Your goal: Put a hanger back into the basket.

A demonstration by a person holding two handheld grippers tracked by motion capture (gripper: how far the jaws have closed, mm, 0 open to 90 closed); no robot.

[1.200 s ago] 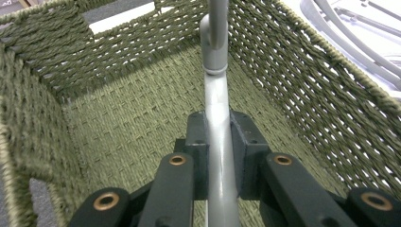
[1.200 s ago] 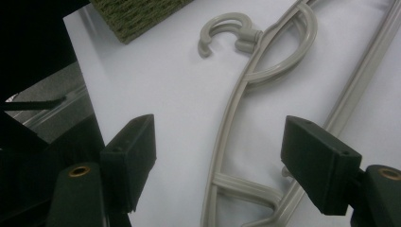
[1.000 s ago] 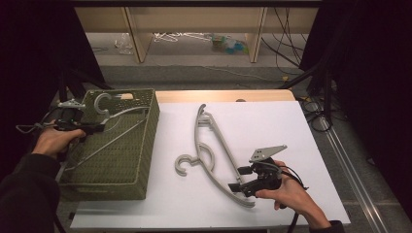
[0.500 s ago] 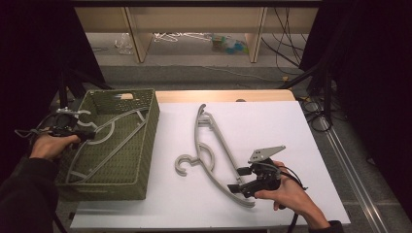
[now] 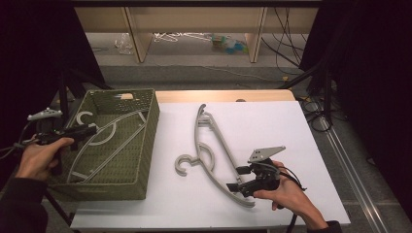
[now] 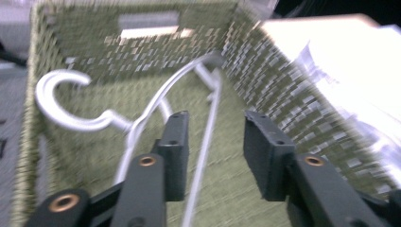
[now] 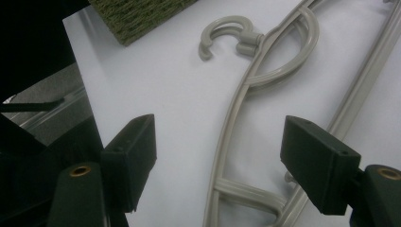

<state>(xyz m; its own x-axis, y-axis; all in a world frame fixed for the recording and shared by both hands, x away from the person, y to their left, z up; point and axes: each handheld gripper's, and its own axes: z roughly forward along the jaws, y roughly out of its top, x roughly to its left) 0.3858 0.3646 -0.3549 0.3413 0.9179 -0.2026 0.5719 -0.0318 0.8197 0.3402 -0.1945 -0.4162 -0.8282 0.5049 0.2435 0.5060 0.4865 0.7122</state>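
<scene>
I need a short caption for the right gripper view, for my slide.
Open right gripper above a grey hanger on the white table.

grey plastic hanger | flat on white surface, hook toward basket | second hanger | lying inside green woven basket

Legible text, labels, brands, numbers, signs: none that I can read from my station. Checked the grey hanger on the white table, the second hanger inside the green woven basket, and both sets of black jaws: all surfaces plain. The left gripper view is motion-blurred, so fine print there is beyond me.
</scene>
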